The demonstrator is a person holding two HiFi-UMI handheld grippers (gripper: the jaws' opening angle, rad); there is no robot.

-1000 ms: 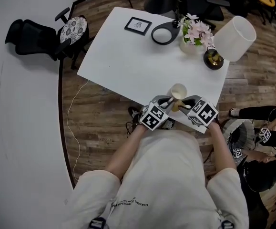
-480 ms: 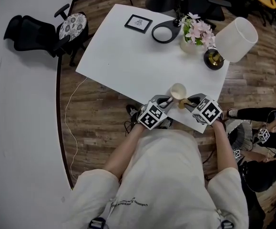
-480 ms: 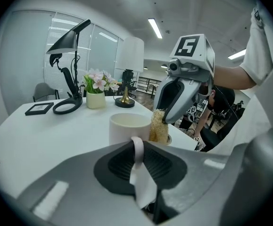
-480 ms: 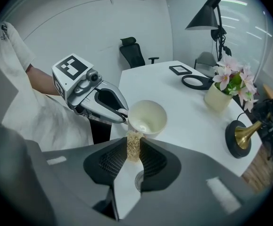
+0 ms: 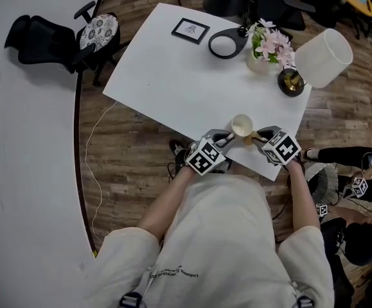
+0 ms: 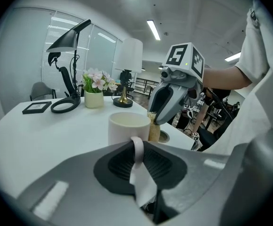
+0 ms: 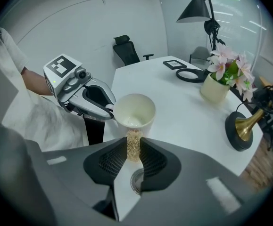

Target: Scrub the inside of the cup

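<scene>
Jaws of left gripper [image 6: 137,150] clamped on the handle of cup [image 6: 128,126], at near tabletop [image 5: 173,76] edge, lower centre of head view. Right gripper [image 7: 134,150] jaws pinch scrubber [image 7: 134,142], just outside rim. Not inside cup yet; scrubbing likely all left.

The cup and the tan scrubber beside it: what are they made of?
The cup looks like glazed ceramic: cream, smooth, faintly shiny, with a thick rim. The scrubber seems to be a coarse plant-fibre or loofah pad: tan, with an open, stringy weave.

Cup [image 5: 241,125] on table [image 5: 173,76], between left tool [image 5: 227,135] and right tool [image 5: 253,138].
</scene>
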